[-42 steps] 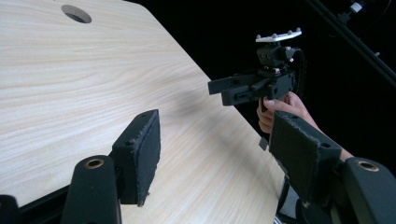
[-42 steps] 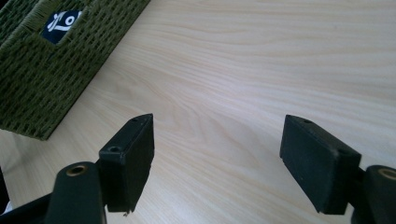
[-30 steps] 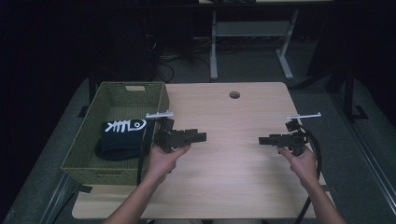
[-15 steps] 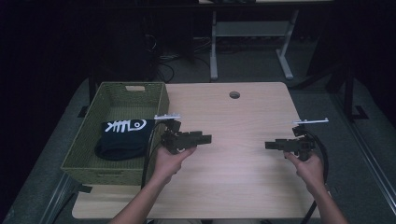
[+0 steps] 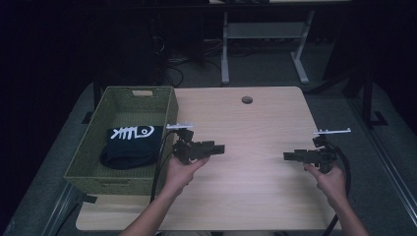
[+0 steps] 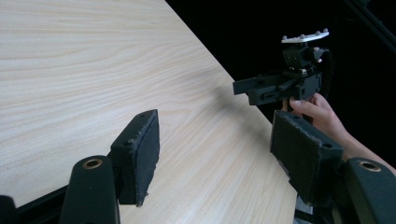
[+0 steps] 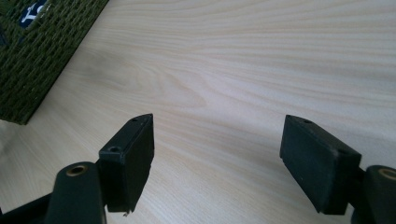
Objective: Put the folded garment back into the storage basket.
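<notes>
A green woven basket (image 5: 93,162) stands on the left part of the light wooden table (image 5: 246,196). Inside it lies a folded dark garment (image 5: 130,147) with a white print. My left gripper (image 5: 220,148) hovers just right of the basket, pointing right, jaws open and empty (image 6: 215,144). My right gripper (image 5: 287,156) is held near the table's right edge, pointing left toward the other one, also open with nothing between its jaws (image 7: 217,158). In the left gripper view, the right gripper (image 6: 261,88) and its hand appear farther off.
A round cable hole (image 5: 247,100) sits near the table's far edge. The basket's corner (image 7: 32,60) shows at the top left of the right gripper view. Bare wood lies between the two grippers. Behind the table stands a white desk frame (image 5: 260,44) on a dark floor.
My right gripper has drifted to the right and a little toward the table's near edge. The left gripper has barely shifted. Both sets of jaws stay open.
</notes>
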`<state>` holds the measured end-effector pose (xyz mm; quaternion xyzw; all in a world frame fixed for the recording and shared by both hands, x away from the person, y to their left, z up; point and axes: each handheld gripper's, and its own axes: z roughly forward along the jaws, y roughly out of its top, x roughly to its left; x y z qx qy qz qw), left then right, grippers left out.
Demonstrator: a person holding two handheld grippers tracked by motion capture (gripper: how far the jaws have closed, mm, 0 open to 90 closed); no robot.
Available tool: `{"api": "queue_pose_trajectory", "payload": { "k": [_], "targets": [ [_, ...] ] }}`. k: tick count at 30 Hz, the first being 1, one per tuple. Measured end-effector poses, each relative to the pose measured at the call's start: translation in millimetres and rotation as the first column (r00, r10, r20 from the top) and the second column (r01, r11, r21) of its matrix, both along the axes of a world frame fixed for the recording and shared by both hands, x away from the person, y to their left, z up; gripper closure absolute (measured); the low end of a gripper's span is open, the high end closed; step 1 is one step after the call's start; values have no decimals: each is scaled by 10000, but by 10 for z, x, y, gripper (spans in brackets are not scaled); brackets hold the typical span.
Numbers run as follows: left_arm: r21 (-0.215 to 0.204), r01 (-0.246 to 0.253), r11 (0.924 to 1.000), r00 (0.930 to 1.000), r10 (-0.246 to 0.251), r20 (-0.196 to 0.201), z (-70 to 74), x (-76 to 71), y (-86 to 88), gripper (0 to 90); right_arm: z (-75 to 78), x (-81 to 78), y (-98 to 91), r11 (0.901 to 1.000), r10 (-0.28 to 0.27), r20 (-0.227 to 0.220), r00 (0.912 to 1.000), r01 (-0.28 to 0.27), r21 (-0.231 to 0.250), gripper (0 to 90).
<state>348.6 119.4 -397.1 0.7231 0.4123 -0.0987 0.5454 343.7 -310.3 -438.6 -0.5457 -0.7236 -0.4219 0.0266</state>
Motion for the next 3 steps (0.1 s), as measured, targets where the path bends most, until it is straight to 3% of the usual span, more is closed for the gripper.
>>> {"api": "queue_pose_trajectory", "payload": {
  "k": [3],
  "targets": [
    [26, 63, 10000, 10000, -63, 24, -11, 4, -6, 329, 2, -14, -22, 10000, -24, 26, 10000, 24, 45, 251]
  ]
}}
